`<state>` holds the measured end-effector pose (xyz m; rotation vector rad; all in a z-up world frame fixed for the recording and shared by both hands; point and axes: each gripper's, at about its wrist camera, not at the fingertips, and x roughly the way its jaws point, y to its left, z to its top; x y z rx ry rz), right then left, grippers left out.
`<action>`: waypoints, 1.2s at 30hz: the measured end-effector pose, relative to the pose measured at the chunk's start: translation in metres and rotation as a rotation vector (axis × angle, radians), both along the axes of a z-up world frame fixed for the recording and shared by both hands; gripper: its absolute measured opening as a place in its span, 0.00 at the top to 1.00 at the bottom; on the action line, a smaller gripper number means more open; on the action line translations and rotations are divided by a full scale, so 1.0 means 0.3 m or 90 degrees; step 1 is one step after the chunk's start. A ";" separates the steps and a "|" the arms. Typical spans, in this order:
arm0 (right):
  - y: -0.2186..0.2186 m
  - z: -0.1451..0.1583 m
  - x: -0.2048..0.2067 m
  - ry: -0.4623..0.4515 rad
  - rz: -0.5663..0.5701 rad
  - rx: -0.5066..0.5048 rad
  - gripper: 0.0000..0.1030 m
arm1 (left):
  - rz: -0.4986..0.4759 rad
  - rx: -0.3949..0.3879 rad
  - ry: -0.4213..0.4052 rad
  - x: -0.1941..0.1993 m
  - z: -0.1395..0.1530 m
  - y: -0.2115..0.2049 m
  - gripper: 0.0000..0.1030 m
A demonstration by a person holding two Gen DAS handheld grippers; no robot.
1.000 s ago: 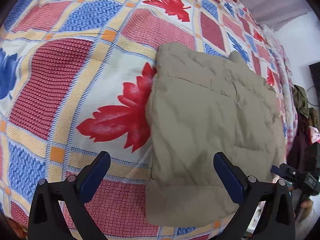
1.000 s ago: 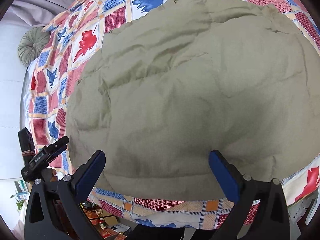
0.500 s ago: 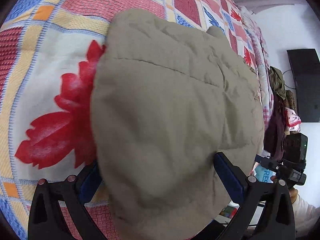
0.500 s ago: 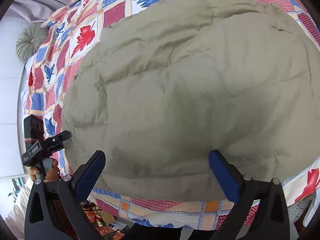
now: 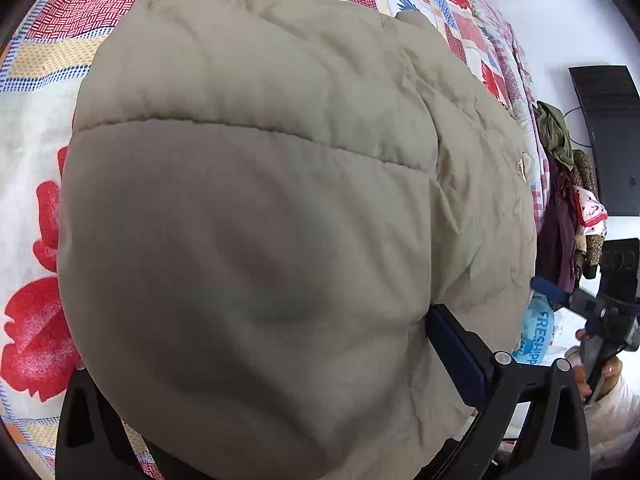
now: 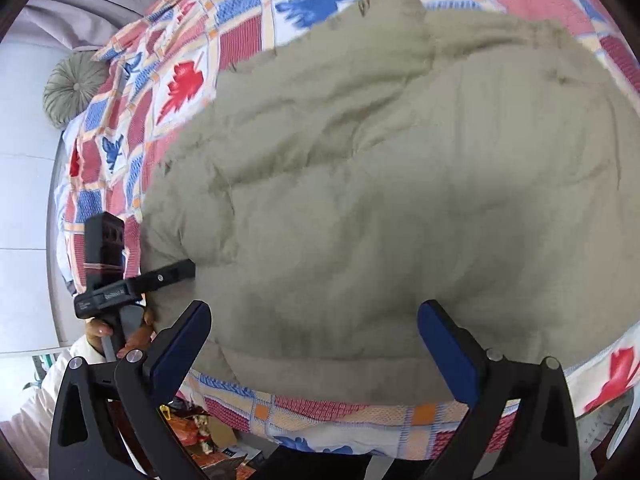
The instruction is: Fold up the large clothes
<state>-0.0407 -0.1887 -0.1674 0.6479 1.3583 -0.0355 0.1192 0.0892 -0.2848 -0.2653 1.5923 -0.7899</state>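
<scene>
**Left gripper closes in on the near corner of the padded jacket**

The khaki padded jacket (image 5: 256,216) lies flat on the patchwork bedspread (image 5: 24,128), close to the bed's near edge, so both hands can reach it without leaning across. In the left wrist view a folded, puffy end of the garment bulges between the jaws of the left gripper (image 5: 256,360). The jaws stand wide and are closing. The blue pad on the right shows at the fabric's edge, while the other finger is hidden beneath the padding, so I cannot tell whether the pads press yet. The wide spread seems chosen because the fill is thick and needs a deep bite.

The right gripper (image 6: 314,344) hangs above the jacket's near hem with its jaws apart and nothing between the pads. It looks to be waiting over that edge, ready to take its own corner once the other side is secured.

From the right gripper, the jacket's long axis runs away from the fingers towards the far side of the bed, with the collar end farthest off and the hem nearest. A sleeve or side panel appears folded inward along the side where the left gripper (image 6: 136,280) reaches in. A quilting seam (image 5: 248,132) crosses ahead of the left gripper's fingers, square to that axis.
</scene>
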 end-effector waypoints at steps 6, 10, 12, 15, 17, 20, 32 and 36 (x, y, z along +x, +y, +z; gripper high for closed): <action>-0.071 0.040 0.048 -0.055 -0.026 -0.050 0.53 | -0.010 -0.034 -0.011 -0.017 0.082 -0.008 0.69; -0.095 -0.004 0.102 -0.074 -0.032 -0.057 0.79 | -0.004 -0.044 -0.031 -0.043 0.193 -0.022 0.76; -0.098 -0.027 0.134 -0.091 -0.031 -0.056 0.80 | -0.001 -0.054 -0.042 -0.060 0.264 -0.026 0.76; -0.117 -0.058 0.185 -0.114 -0.044 -0.048 0.80 | -0.016 -0.059 -0.072 -0.096 0.378 -0.069 0.76; -0.127 -0.076 0.223 -0.129 -0.057 -0.041 0.80 | -0.029 -0.063 -0.090 -0.121 0.451 -0.115 0.76; -0.144 -0.125 0.279 -0.130 -0.067 -0.032 0.80 | -0.044 -0.071 -0.113 -0.162 0.537 -0.186 0.76; -0.177 -0.304 0.325 -0.084 -0.059 0.037 0.85 | -0.066 -0.019 -0.144 -0.269 0.733 -0.560 0.76; -0.253 -0.256 0.292 -0.083 -0.077 0.102 0.85 | -0.079 0.019 -0.150 -0.291 0.767 -0.652 0.76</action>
